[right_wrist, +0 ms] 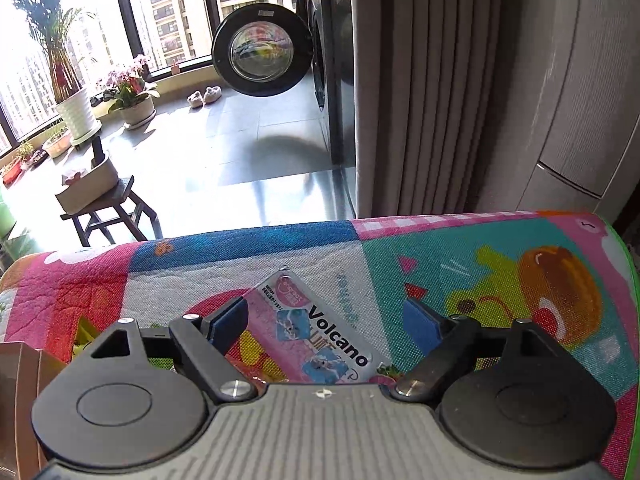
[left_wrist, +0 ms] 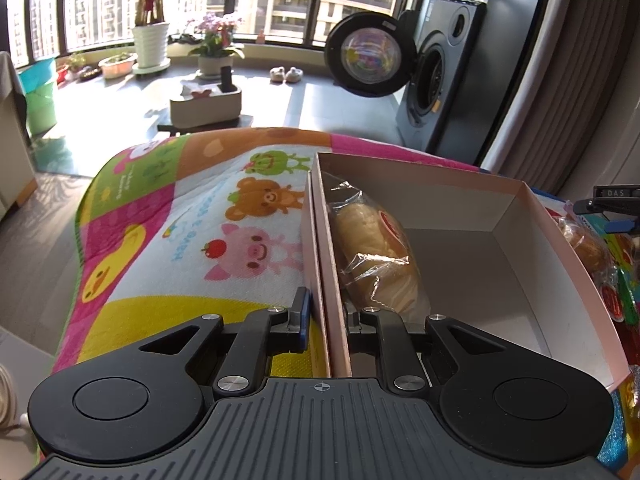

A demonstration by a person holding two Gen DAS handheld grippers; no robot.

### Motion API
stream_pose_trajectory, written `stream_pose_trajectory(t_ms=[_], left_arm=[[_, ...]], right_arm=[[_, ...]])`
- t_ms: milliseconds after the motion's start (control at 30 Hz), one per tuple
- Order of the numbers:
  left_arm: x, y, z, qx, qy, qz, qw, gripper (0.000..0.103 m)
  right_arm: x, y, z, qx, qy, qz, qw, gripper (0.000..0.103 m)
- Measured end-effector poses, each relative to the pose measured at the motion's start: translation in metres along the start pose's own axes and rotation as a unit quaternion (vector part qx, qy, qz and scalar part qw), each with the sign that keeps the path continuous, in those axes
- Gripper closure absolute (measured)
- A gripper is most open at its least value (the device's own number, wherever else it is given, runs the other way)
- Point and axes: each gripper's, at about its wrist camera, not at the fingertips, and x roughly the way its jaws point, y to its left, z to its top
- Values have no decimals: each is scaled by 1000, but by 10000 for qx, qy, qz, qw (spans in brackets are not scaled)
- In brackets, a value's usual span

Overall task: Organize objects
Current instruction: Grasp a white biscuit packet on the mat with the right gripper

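Note:
In the left wrist view my left gripper point(left_wrist: 326, 310) is shut on the left wall of a pink cardboard box point(left_wrist: 472, 196), one finger outside and one inside. A wrapped bread roll point(left_wrist: 376, 256) leans against that wall inside the box. More wrapped snacks point(left_wrist: 588, 248) lie outside the box's right side, where part of my right gripper point(left_wrist: 612, 204) shows. In the right wrist view my right gripper point(right_wrist: 326, 320) is open, low over the cartoon mat point(right_wrist: 500, 280). A pink "Volcano" packet point(right_wrist: 316, 328) lies flat on the mat between its blue-padded fingers point(right_wrist: 422, 320).
The mat point(left_wrist: 192, 216) covers a raised surface and drops off at its far and left edges. Beyond are a washing machine with an open door point(left_wrist: 372, 56), a stool carrying a tissue box point(right_wrist: 92, 184), potted plants point(left_wrist: 150, 44) and a grey curtain point(right_wrist: 424, 88). The box corner point(right_wrist: 20, 380) shows lower left.

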Motion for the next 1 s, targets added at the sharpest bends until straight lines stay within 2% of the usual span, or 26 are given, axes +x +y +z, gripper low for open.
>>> stream_pose_trajectory(t_ms=[67,133,200,267,367,400,533,567,633,667,700,867,1000], left_arm=[[0,0,0,1,8,0,10000,86],[0,0,0,-6,15,-13,10000,86],[-1,1,-1,-18,10,-26,10000,86],[-1,1,-1,-46,-3,-26,10000,86],[-2,2,-2,-99,-18,-60,9999,86],[-2,2,-2,-115,-18,-75,9999,85],[-3,3,-3,-127,-6,-114,9999,85],[-3,3,-4,-120,-7,-123,9999,85],[-4,3,-4,-114,-15,-125,9999,85],[-4,2,-4,-124,-16,-117,9999,85],[-3,2,-4,-136,-15,-106,9998,85],[-4,2,-4,-187,-4,-102,9998,85],[-4,1,-4,-158,9,-73,9998,85]], right_arm=[[6,-2,1,0,117,91,9999,21],[2,-13,-1,161,195,388,9989,39],[-5,-26,-3,409,269,570,9972,66],[-16,-44,-12,532,308,544,9966,75],[-33,-64,-28,559,322,492,9967,78],[-36,-68,-34,574,385,487,9964,84],[-68,-82,-62,575,294,473,9968,83],[-79,-83,-69,546,206,544,9968,79],[-94,-85,-79,603,160,849,9944,60],[-97,-84,-83,651,154,943,9933,46],[-99,-83,-86,676,171,983,9927,41],[-85,-73,-94,823,411,1000,9907,41],[-83,-67,-101,915,457,1182,9877,43]])
